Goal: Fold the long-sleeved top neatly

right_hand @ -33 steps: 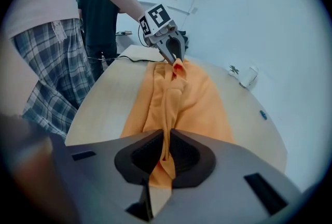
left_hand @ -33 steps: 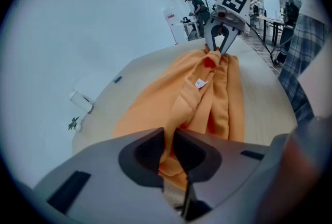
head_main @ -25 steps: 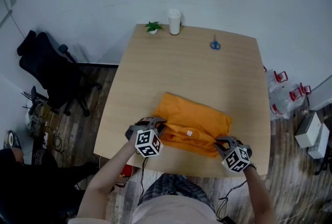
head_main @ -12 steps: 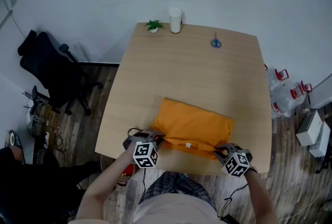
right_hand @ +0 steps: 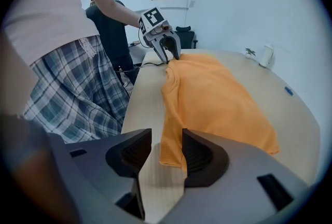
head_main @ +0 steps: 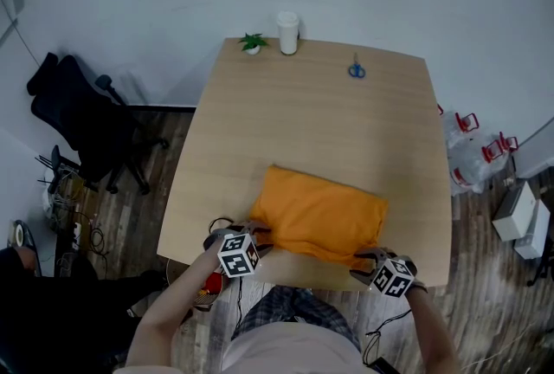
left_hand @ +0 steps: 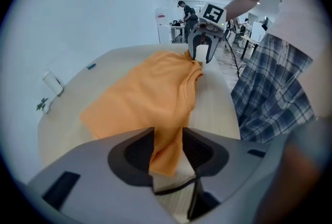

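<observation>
You seem to be releasing a fold: your left gripper and right gripper have just been opening, half-spread, with the near corners of the orange top loose between their jaws at the near edge of the table; next, withdraw both without dragging cloth.

The right tongs are seen with jaws apart, having just been opening. A hemmed corner of the orange top lies between them, against one jaw and not pinched. The top is laid folded on the desk. At its far corner the left tongs are held, their jaws likewise just opened. A plaid garment is seen beside the desk.
</observation>
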Tool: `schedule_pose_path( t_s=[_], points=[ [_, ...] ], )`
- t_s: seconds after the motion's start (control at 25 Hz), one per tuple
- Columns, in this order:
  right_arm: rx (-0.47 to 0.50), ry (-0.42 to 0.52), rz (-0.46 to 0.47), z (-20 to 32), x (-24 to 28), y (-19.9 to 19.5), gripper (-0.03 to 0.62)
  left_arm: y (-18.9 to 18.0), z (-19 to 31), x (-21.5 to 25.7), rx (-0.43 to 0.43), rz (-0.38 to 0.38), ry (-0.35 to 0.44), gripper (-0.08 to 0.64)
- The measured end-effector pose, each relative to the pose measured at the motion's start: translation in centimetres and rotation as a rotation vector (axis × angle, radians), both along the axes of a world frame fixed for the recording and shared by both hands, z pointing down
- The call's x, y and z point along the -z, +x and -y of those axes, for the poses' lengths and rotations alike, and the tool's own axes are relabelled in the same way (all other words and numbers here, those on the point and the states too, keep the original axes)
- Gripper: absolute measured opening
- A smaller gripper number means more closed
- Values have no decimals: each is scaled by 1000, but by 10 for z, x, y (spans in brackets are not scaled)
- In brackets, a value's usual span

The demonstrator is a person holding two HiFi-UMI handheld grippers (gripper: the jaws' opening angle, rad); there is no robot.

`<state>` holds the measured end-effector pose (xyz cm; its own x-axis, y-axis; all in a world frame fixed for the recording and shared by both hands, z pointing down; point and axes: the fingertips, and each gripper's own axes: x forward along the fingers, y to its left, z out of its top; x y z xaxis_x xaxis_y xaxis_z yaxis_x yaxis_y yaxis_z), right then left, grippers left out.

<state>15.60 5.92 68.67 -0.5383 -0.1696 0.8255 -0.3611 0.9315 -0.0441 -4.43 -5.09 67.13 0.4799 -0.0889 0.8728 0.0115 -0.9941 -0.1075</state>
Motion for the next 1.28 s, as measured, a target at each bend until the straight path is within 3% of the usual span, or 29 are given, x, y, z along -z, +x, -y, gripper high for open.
schedule_pose_path(
  t_s=[0.2,0.32,0.48,0.64,0.8,1.04,1.16,1.28],
  points=[
    [-32,-52,-4,-3,-10,-2,209,-2,-9,-11,13,23,-71,203],
    [-78,-51,40,2,1,-1,210,1,-7,-3,32,-15,-90,206],
    [-225,20,182,22,50,8,209,4,-7,38,96,-182,-140,224],
    [-440,130,347,64,104,38,195,7,22,94,250,-388,-143,221],
    [-673,252,506,107,151,73,157,8,73,156,444,-626,-80,168],
    [-931,470,613,144,203,113,46,-19,135,216,772,-866,97,37],
    [-1007,569,624,154,222,125,9,-28,148,232,868,-913,183,12],
    [-1055,639,625,158,236,130,9,-30,153,242,900,-917,263,3]
  ],
)
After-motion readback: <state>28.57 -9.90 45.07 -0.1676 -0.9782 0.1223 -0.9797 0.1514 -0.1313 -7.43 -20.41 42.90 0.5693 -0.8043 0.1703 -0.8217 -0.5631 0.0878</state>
